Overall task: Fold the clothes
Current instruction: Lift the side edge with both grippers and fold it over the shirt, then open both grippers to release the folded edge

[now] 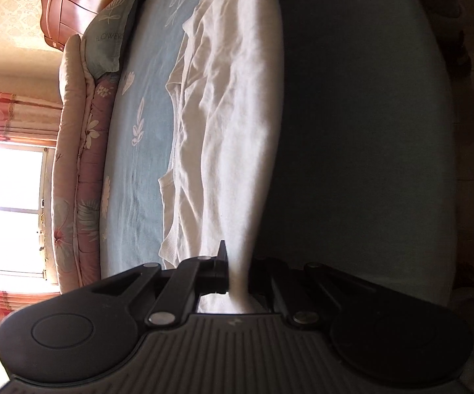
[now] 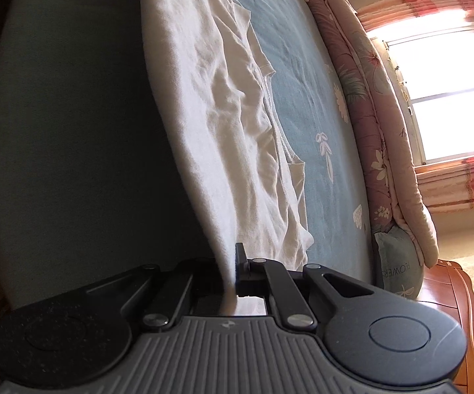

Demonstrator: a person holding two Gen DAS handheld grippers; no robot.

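The left hand-held gripper is closing its jaws fully on an edge of the white garment, and the cloth is passing between the two black fingers. The right hand-held gripper is doing the same, clamped tight on the white garment at its own end. The pinched edge is running taut from each hand-held gripper away to the far end, and there the tip of the other gripper is just showing. The rest of the garment is lying wrinkled on the bed, with ribbed hems and a sleeve spreading onto the blue sheet with white flower prints.

On the other side of the lifted edge, the side of the mattress is lying in dark shadow, and it is hiding what is below. Beyond the garment, a folded pink floral quilt is lying along the far edge of the bed. A blue pillow with the word FLOWERS is leaning beside the wooden headboard. Behind the quilt, a bright window with pink curtains is glaring strongly.
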